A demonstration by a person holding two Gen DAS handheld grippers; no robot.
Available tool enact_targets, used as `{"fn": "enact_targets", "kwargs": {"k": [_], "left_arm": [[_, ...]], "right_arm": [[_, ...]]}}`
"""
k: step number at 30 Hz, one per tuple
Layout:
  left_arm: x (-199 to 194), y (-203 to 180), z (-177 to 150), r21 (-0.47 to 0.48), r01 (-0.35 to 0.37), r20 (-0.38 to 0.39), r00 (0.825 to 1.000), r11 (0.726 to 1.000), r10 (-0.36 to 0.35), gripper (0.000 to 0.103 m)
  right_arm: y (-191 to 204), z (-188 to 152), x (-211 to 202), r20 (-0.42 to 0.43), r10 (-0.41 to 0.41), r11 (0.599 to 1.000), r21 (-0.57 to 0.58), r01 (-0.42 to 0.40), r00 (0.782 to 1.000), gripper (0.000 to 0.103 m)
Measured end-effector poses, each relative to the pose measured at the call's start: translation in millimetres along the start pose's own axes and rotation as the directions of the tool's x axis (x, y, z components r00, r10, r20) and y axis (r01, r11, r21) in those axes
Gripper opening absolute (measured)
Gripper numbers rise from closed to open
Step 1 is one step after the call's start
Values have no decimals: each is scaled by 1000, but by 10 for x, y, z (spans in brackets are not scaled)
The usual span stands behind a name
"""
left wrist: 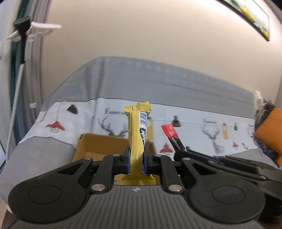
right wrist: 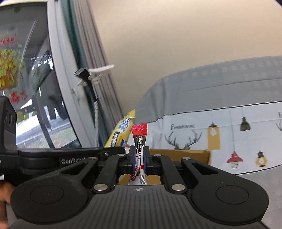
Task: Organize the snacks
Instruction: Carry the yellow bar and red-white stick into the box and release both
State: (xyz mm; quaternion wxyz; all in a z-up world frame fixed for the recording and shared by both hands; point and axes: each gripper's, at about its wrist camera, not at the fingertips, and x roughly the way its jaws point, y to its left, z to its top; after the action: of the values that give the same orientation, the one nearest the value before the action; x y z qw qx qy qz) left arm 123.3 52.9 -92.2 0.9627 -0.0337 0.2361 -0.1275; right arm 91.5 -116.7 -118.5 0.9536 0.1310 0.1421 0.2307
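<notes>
My left gripper [left wrist: 137,156] is shut on a yellow snack packet [left wrist: 138,130] that stands upright between the pads, above an open cardboard box [left wrist: 91,148]. My right gripper [right wrist: 140,156] is shut on a red and black Nescafe stick [right wrist: 140,139], also upright, over the same box [right wrist: 181,154]. In the left wrist view the right gripper [left wrist: 183,149] sits just to the right, with the red stick [left wrist: 170,132] poking up. In the right wrist view the yellow packet [right wrist: 121,130] shows to the left, held by the left gripper.
A table with a grey and white cloth [left wrist: 193,98] printed with deer and lamps lies beneath. A curtain [right wrist: 98,74] and window [right wrist: 31,88] stand to the left. An orange sleeve [left wrist: 269,137] shows at the right edge. A picture [left wrist: 250,15] hangs on the wall.
</notes>
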Motion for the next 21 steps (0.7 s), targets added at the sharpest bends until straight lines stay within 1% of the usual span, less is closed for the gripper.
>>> {"fn": "enact_targets", "kwargs": {"k": [2,5,7,11,15,18,21], "left_arm": [[143,160,-58,-14,-26,-25,999,1000,25,15],[445,374,-180,-43,-34,-95,995,999,30,15],[646,488,-290,-38,-53,-138,989,998,48,15],[1018,670,-531,-35,-70,-221,974,997,60,15],[1317,818,-763,-45,-84,-291,954,995,68,15],[1414,895,-854,-55,-86,-319,946,995,65,15],[1407,935,-867,-57,-87,-319,946,995,64,15]], "right_arm": [[66,-73,133,-29,-9,1000,-24,9,1000,9],[58,-218,425,-79,-36,998,-48,33,996,9],[15,-336,619,-122,-48,998,-37,44,991,9],[-126,-593,992,-204,-90,996,-20,88,975,9],[-234,-854,1285,-280,-105,994,-2,109,954,9],[-275,-978,1424,-320,-111,993,-2,117,941,9],[-290,-1042,1490,-341,-116,992,-3,123,933,9]]}}
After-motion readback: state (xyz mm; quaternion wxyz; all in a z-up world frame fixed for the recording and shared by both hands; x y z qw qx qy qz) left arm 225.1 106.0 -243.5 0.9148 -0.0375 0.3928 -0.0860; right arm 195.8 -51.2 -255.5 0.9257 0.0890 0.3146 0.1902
